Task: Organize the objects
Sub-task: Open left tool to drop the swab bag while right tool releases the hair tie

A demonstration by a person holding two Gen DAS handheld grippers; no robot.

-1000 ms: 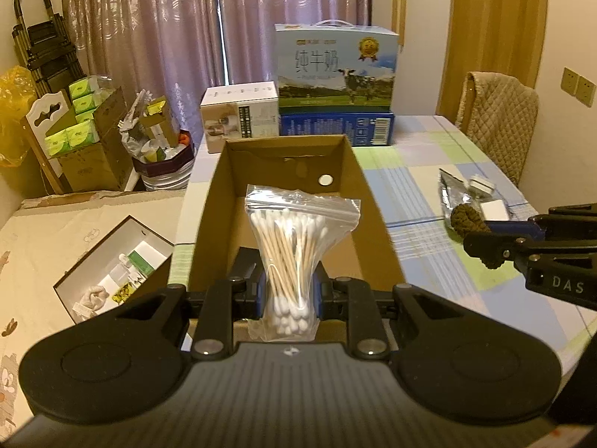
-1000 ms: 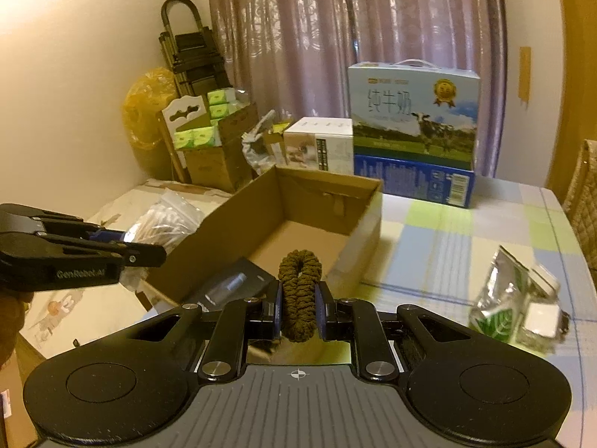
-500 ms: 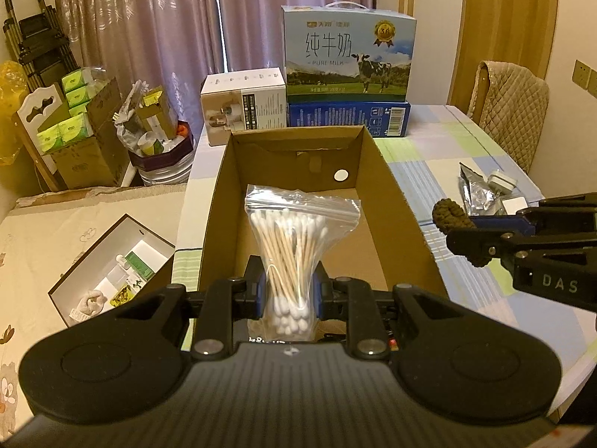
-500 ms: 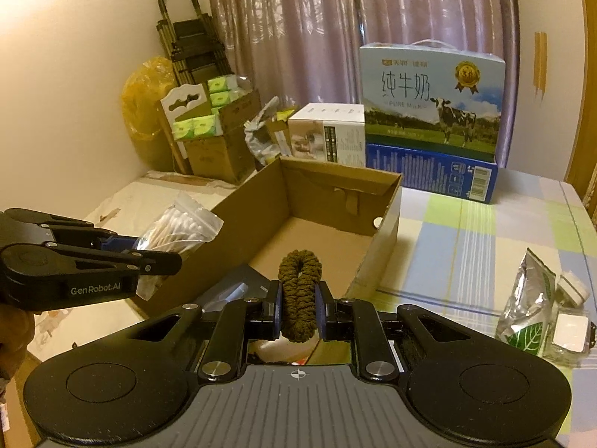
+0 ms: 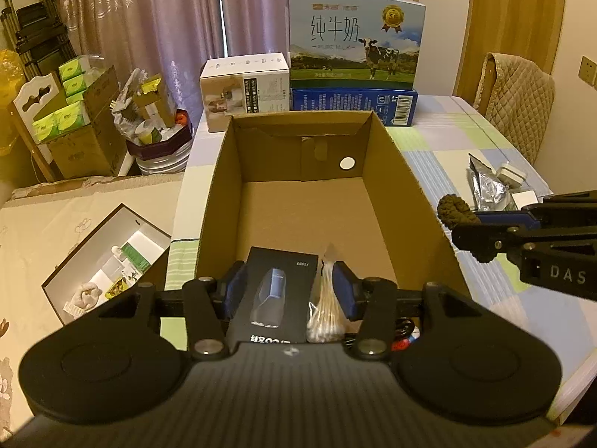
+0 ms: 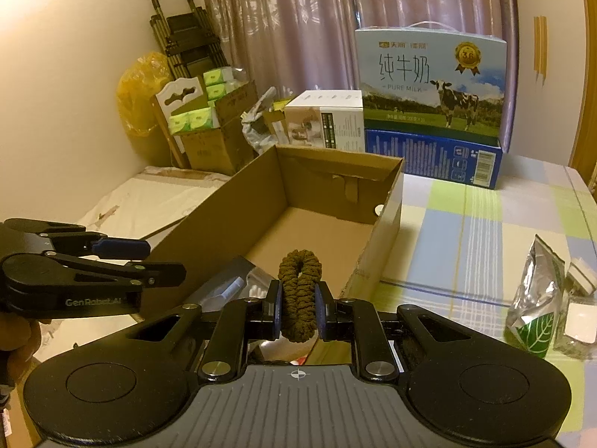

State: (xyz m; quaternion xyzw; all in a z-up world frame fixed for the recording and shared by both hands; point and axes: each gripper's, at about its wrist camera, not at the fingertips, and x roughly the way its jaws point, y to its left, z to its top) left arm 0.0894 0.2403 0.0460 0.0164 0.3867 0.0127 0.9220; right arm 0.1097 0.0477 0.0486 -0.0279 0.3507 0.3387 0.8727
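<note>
An open cardboard box (image 5: 220, 171) (image 6: 388, 201) stands on the table. My left gripper (image 5: 289, 289) is open over its near end. Between its fingers, down in the box, lie a bag of cotton swabs (image 5: 326, 310) and a black product box (image 5: 278, 298). My right gripper (image 6: 297, 304) is shut on a brown scrunchie (image 6: 299, 295), held just above the box's near right rim. The right gripper and scrunchie (image 5: 457, 212) also show in the left wrist view. The left gripper (image 6: 141, 261) also shows open in the right wrist view.
A silver foil pouch (image 6: 537, 291) and small white containers (image 6: 580, 313) lie on the checked tablecloth to the right. A milk carton case (image 5: 354, 52) and a white box (image 5: 244, 89) stand behind the cardboard box. An open white box (image 5: 112, 257) lies to the left.
My left gripper has opened and let go of the cotton swab bag, which now lies in the box beside the black product box. My right gripper moved closer over the box with the scrunchie.
</note>
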